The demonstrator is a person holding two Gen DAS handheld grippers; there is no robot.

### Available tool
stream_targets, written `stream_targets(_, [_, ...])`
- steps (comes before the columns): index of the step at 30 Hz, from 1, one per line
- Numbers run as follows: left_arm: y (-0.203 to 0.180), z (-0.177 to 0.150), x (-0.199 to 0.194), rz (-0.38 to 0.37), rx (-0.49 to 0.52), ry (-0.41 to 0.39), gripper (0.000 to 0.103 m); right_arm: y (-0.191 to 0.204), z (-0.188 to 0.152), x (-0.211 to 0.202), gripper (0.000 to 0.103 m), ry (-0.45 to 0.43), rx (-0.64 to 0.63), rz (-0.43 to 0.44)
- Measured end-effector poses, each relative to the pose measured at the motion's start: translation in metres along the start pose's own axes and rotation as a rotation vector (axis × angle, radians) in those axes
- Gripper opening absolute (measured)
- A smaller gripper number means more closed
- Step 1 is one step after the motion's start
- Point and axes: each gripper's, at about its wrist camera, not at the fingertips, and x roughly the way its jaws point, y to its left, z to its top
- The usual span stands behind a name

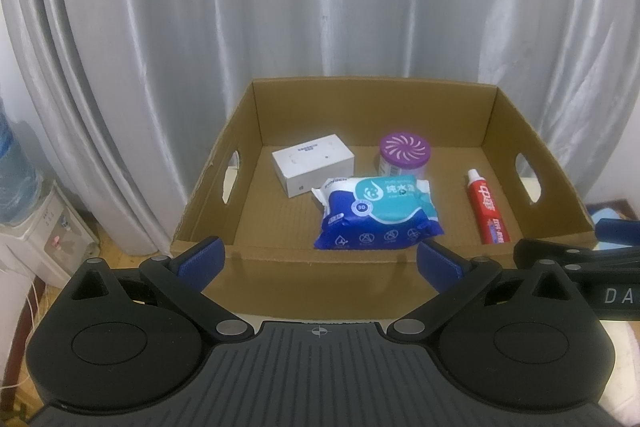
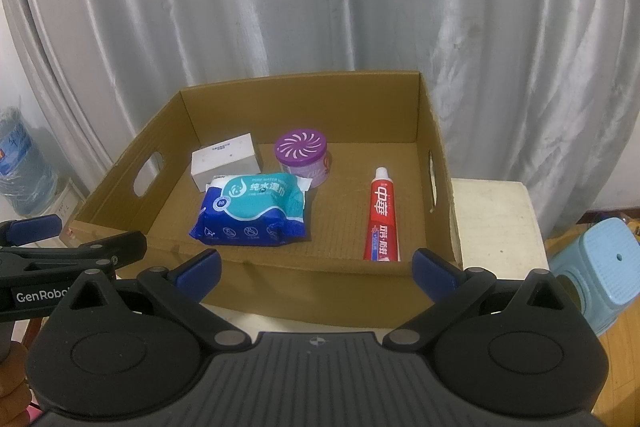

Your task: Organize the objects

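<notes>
Left wrist view first: the left gripper [image 1: 318, 259] hangs just short of the near wall of the cardboard box [image 1: 280, 287], jaws spread wide and holding nothing; inside the box sit a white carton [image 1: 312, 163] at the back left, a purple-lidded can [image 1: 405, 155] beside it, a blue wipes pack [image 1: 376, 213] lying flat in the middle and overlapping the can's base, and a red toothpaste tube [image 1: 488, 209] lying well apart toward the right wall; part of the other gripper pokes in at the right edge. Right wrist view: the right gripper [image 2: 316, 269] is also spread and empty, parked in front of the box roughly in line with the toothpaste tube [image 2: 382, 217]; the wipes pack [image 2: 252, 209] touches the carton [image 2: 224, 157] and the can [image 2: 302, 155]; a blue stool [image 2: 604, 263] stands off to the right. Risks, I reckon: the wipes are soft and slippery, so a pinch may just bunch the wrapper; reaching for them could nudge the can over; and the near wall is tall enough to clip a low approach.
</notes>
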Motion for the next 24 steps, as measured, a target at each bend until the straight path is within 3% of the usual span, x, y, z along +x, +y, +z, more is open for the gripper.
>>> stream_targets(24, [0.0012,0.0027,-0.0012,0.006,0.005,-0.001,0.103,0.0007,0.0003,-0.0009,0.103,-0.001,0.000,0.000])
